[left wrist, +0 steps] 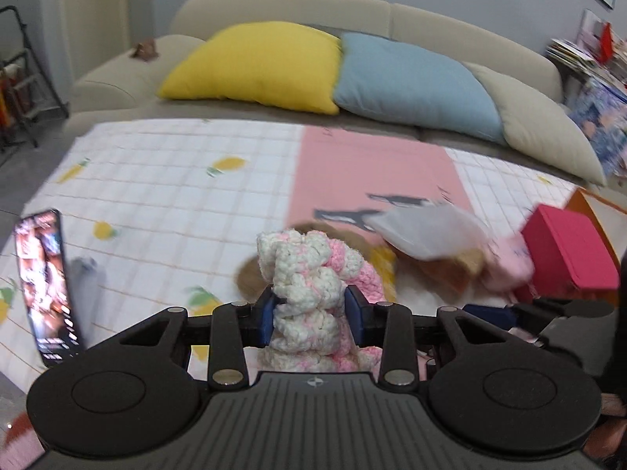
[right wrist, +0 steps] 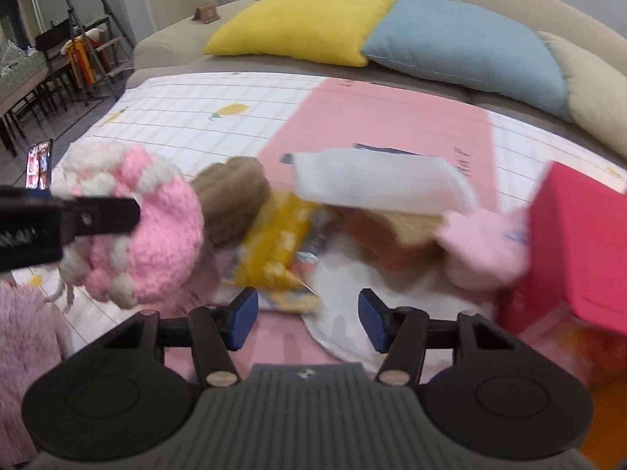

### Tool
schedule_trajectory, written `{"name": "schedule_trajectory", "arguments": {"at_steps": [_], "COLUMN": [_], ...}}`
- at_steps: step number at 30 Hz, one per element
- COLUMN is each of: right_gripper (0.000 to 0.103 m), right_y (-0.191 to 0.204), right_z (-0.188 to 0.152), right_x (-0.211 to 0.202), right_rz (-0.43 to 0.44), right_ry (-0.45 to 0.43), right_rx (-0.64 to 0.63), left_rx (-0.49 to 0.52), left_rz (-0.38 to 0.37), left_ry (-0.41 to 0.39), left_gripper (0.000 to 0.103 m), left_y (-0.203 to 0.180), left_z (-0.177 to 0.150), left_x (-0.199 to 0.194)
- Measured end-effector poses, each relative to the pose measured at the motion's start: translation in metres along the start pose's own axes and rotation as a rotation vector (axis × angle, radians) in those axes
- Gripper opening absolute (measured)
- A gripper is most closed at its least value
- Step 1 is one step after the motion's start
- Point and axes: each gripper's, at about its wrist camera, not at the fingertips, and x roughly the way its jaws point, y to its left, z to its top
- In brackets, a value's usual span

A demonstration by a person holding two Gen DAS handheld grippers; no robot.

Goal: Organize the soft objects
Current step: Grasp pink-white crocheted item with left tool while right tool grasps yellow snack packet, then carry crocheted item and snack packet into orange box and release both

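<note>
The left gripper (left wrist: 311, 315) is clamped on a pink-and-white knitted hat (left wrist: 313, 290), its blue pads pressing the yarn from both sides; the bunched hat stands roughly upright between them, its long axis running from below the fingers up past their tips. In the right wrist view the same hat (right wrist: 145, 227) hangs off that gripper's black finger, rounded pink crown pointing right toward the pile. The right gripper (right wrist: 308, 319) has its fingers apart with nothing between them. Just ahead of it lies a blurred heap of soft things: a brown plush (right wrist: 231, 199), a yellow patterned fabric (right wrist: 274, 243), a white pouch (right wrist: 376, 184) on top and a pale pink piece (right wrist: 482, 250). Their shapes are hard to make out. To its right stands a red box (right wrist: 580, 243), cut off by the frame, its contents hidden. A phone (left wrist: 47, 286) stands to the left gripper's left.
</note>
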Motion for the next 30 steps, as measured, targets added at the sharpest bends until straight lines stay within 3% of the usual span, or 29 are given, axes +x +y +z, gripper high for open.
{"name": "schedule_trajectory", "arguments": {"at_steps": [6, 12, 14, 19, 22, 24, 30], "right_gripper": [0.061, 0.060, 0.046, 0.027, 0.020, 0.008, 0.003], "right_y": [0.021, 0.029, 0.029, 0.021, 0.016, 0.017, 0.015], "right_z": [0.018, 0.021, 0.023, 0.026, 0.028, 0.030, 0.028], "right_x": [0.033, 0.062, 0.066, 0.067, 0.066, 0.063, 0.039], "right_rz": [0.032, 0.033, 0.023, 0.037, 0.049, 0.038, 0.042], "right_ry": [0.001, 0.049, 0.054, 0.053, 0.056, 0.046, 0.036], "right_rx": [-0.006, 0.015, 0.015, 0.032, 0.038, 0.024, 0.012], "left_rx": [-0.066, -0.059, -0.064, -0.062, -0.058, -0.055, -0.044], "left_rz": [0.042, 0.054, 0.049, 0.041, 0.036, 0.035, 0.026], "left_ry": [0.020, 0.036, 0.045, 0.056, 0.060, 0.062, 0.044], "left_gripper": [0.041, 0.041, 0.041, 0.041, 0.041, 0.041, 0.041], "left_y": [0.017, 0.018, 0.017, 0.014, 0.011, 0.009, 0.004], "left_z": [0.005, 0.002, 0.001, 0.000, 0.000, 0.000, 0.003], "left_x": [0.014, 0.020, 0.022, 0.025, 0.024, 0.022, 0.013]}}
